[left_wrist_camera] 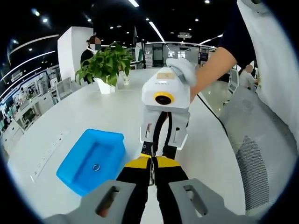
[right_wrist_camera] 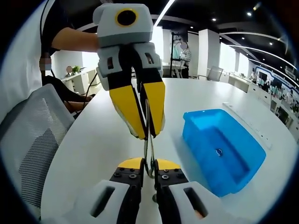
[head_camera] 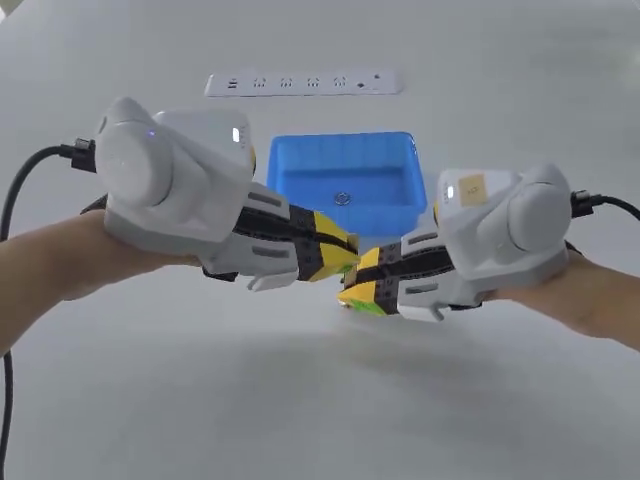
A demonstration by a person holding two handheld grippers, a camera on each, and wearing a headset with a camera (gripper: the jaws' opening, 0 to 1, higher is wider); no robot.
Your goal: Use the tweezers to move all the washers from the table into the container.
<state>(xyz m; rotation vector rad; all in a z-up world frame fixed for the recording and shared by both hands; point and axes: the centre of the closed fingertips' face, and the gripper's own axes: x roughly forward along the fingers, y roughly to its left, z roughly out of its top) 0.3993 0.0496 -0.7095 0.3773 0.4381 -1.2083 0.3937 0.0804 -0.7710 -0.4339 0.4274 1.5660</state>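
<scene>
Just in front of the blue container (head_camera: 300, 180), the left claw (right_wrist_camera: 147, 133) and the right claw (right_wrist_camera: 149, 164) are meeting tip to tip, both pinching the tweezers (right_wrist_camera: 148, 151). One washer (head_camera: 343, 198) is lying inside the container. If the claws are pulling unevenly, the tweezers are likely risking twisting loose and dropping onto the tabletop (head_camera: 300, 400).

Container (head_camera: 345, 170): blue. Washer (head_camera: 343, 199): silver. Tweezers (right_wrist_camera: 148, 154): silver. Left gripper (head_camera: 350, 252), right gripper (head_camera: 350, 290): white bodies, black jaws, yellow tips. Table (head_camera: 300, 400), power strip (head_camera: 303, 84): white. Chair (right_wrist_camera: 28, 154): grey mesh.
</scene>
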